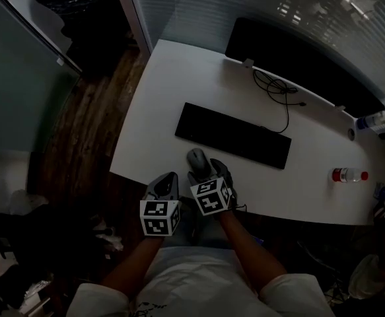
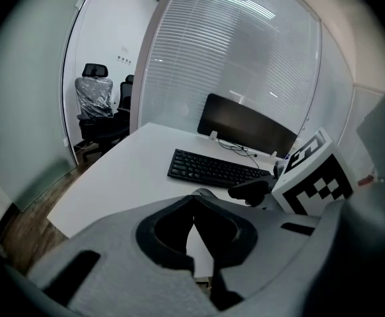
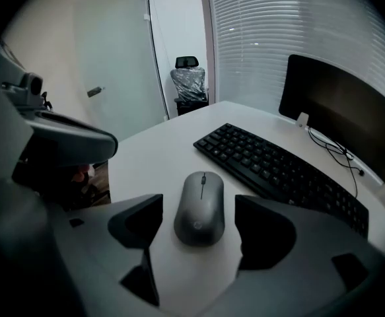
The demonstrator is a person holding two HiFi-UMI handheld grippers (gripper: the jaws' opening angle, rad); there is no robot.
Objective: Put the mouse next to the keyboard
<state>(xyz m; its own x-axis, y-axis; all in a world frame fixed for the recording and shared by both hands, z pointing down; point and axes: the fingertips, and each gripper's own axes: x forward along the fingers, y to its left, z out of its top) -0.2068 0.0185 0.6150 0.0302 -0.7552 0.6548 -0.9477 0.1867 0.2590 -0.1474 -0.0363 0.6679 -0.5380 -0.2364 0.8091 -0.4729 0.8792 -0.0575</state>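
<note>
Mouse [image 3: 200,207] lies untouched between wide-apart jaws of right tool [image 3: 199,215]; left tool [image 2: 192,201] closed.

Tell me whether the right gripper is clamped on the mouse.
No: the right gripper stands open, the mouse lying on the table between its jaws with a gap at each side.

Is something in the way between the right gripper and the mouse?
No, nothing visible. The mouse lies on the table between the open jaws of the right gripper, touching neither, with the keyboard just beyond.
</note>
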